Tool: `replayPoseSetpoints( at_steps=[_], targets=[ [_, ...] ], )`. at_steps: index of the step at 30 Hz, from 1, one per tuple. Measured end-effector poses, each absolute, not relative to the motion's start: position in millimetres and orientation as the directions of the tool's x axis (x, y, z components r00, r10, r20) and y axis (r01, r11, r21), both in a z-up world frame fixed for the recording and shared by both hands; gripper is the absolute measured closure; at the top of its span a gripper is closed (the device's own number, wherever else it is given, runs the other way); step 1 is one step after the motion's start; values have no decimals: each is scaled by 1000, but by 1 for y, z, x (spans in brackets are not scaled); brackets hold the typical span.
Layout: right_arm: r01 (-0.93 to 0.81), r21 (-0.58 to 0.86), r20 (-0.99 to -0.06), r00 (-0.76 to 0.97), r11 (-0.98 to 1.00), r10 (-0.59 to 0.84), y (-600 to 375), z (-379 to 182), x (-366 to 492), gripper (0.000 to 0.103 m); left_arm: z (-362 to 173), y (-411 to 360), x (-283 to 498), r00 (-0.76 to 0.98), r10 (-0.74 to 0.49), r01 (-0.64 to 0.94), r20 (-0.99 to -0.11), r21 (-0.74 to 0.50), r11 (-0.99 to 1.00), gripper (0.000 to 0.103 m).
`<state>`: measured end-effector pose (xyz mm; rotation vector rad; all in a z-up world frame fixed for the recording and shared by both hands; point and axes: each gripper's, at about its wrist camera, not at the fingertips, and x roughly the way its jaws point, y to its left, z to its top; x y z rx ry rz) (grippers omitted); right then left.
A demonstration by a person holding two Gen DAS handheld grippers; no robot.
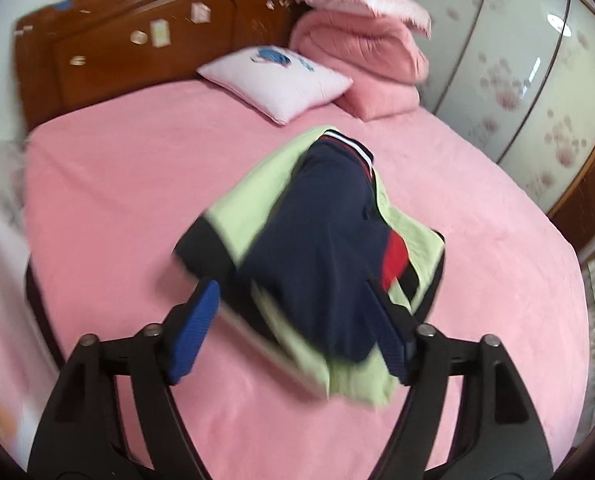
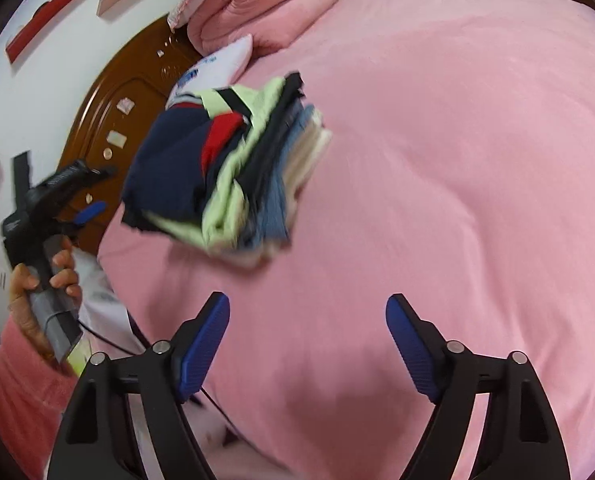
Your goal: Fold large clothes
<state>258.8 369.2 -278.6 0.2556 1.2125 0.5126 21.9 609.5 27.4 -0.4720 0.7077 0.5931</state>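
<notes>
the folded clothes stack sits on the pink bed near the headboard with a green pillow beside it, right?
Not quite: the pillow is white with a blue print, not green, as the left wrist view shows. The folded clothes stack does sit on the pink bed near the headboard.

No text, brand, number or sign can be read in either view. The white pillow [image 1: 275, 82] on the bed carries a blue print, but it is blurred and shows no letters that can be made out; in the right wrist view the same pillow [image 2: 217, 66] shows only a few blue marks, too small to read. The small stickers [image 1: 159, 33] on the wooden headboard [image 1: 109, 56] look pale and blank at this sharpness. The folded clothes [image 1: 321, 240] show stripes of colour only, without any legible label.
</notes>
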Motion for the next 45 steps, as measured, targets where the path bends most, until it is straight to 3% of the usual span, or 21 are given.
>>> replayPoseSetpoints(
  at_steps=[5,10,14,16,18,23,33,45],
  targets=[
    [-193,420,-858,235,887,457,308,-274,192,11,18,521,-33,576,297,-612,-762,-160,775,31],
    [-201,320,-897,251,926,364,225,-245,110,10,13,409,-78,537,160,-505,-829,-163,847,31],
    [-100,314,-908,260,944,329,153,-217,61,10,14,325,-93,448,50,-426,-892,-164,890,31],
    [-43,268,-921,282,963,269,119,-201,43,10,27,278,-103,490,-4,-333,-872,-191,923,31],
    [-16,191,-927,325,981,186,86,-179,26,10,46,231,-107,543,8,-231,-840,-140,963,31],
    [-12,140,-917,374,990,135,33,-136,0,7,85,146,-106,581,-13,0,-814,-16,1000,31],
    [24,181,-916,369,983,160,-11,-91,-1,3,116,74,-92,531,-7,65,-848,32,997,30],
    [116,174,-916,384,978,117,-61,-75,7,2,103,92,-98,489,86,-113,-868,34,993,30]
  ],
)
